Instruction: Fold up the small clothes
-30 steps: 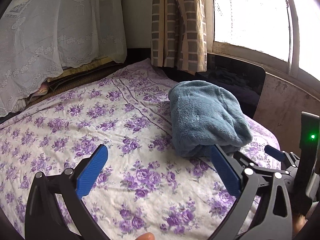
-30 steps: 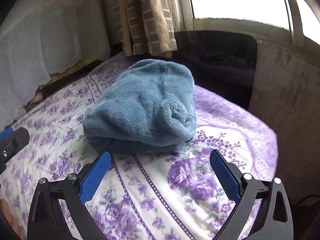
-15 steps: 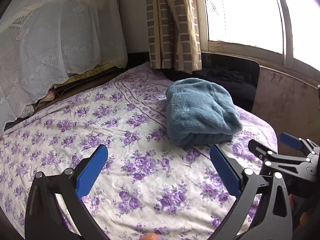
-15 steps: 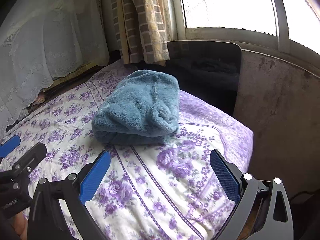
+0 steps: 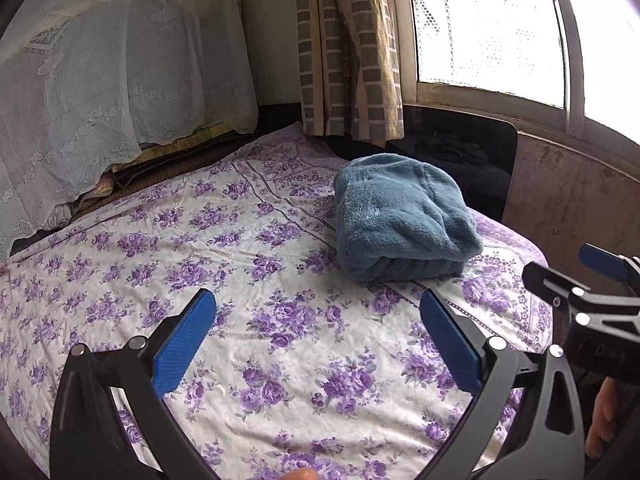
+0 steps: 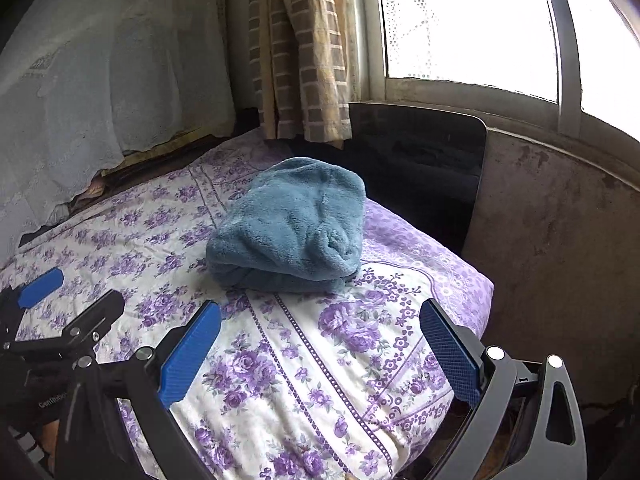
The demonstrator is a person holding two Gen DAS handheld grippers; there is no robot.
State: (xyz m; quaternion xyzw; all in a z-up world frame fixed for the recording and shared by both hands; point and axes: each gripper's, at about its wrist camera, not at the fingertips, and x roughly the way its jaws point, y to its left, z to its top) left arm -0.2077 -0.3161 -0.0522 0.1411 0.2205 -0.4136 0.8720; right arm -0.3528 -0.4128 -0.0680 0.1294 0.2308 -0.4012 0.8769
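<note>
Both claws are off the cloth at this moment. The left claw (image 5: 318, 338) sits low in the left wrist view, its two blue pads spread wide with nothing but flowered sheet between them. The right claw (image 6: 320, 348) shows the same picture in the right wrist view: jaws wide, pads apart, holding nothing.

The folded blue fleece garment (image 5: 400, 220) lies on the bed (image 5: 200, 248), right of centre in the left wrist view, a thick rounded bundle with its layered edge facing the camera. In the right wrist view the same garment (image 6: 292, 228) sits just above the middle of the frame, a rolled lump showing at its right end. It rests apart from both claws, above them in each frame.

The purple-flowered bedsheet (image 6: 320, 360) covers the bed, and a dotted stripe in the print runs from under the garment down toward the lower centre of the right wrist view.

Each claw catches the other at the edge: the right claw shows at the right edge of the left wrist view, with fingers of a hand (image 5: 602, 412) just below it, and the left one at the left edge of the right wrist view.

Up top, a checked curtain (image 5: 348, 52) hangs beside a bright window (image 5: 488, 24), with a white lace drape (image 5: 100, 80) filling the upper left. A dark panel (image 6: 420, 160) stands behind the garment at the wall.
</note>
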